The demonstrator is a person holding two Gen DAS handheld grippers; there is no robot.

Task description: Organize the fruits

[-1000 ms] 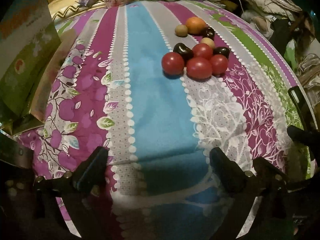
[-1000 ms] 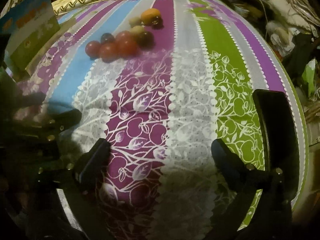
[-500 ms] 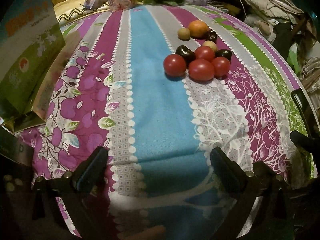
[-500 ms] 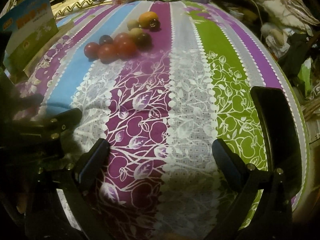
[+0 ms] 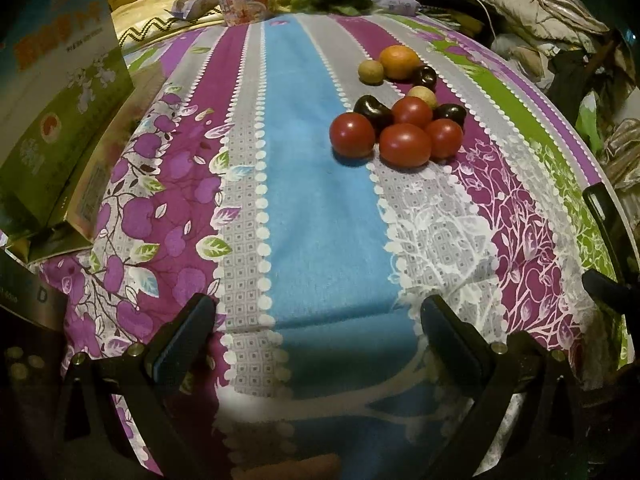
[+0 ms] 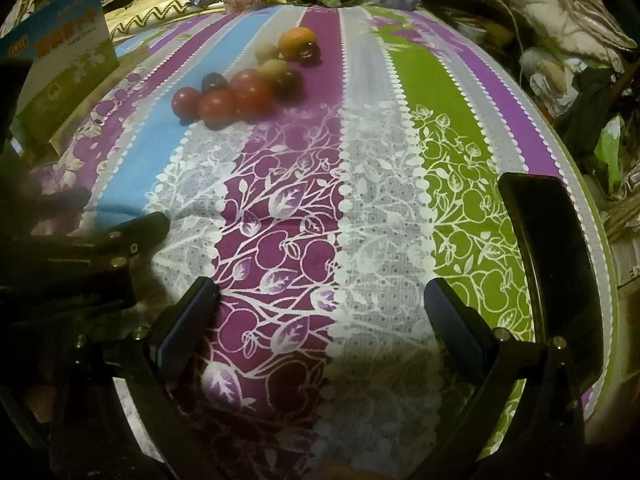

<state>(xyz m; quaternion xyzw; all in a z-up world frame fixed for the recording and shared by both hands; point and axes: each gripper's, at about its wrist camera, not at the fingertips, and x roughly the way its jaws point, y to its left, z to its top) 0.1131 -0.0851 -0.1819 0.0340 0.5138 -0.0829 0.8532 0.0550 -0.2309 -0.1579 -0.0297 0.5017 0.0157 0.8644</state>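
Fruits nearer, well ahead of fingers.

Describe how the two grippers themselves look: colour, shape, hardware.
Left gripper and right gripper look alike: black angular frames, each with two flat fingers faced with dark bluish pads and fixed by small silver screws. No cables, markings or sleeves show.

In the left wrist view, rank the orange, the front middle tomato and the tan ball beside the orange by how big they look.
1. front middle tomato, though it sits nearer the camera
2. orange
3. tan ball
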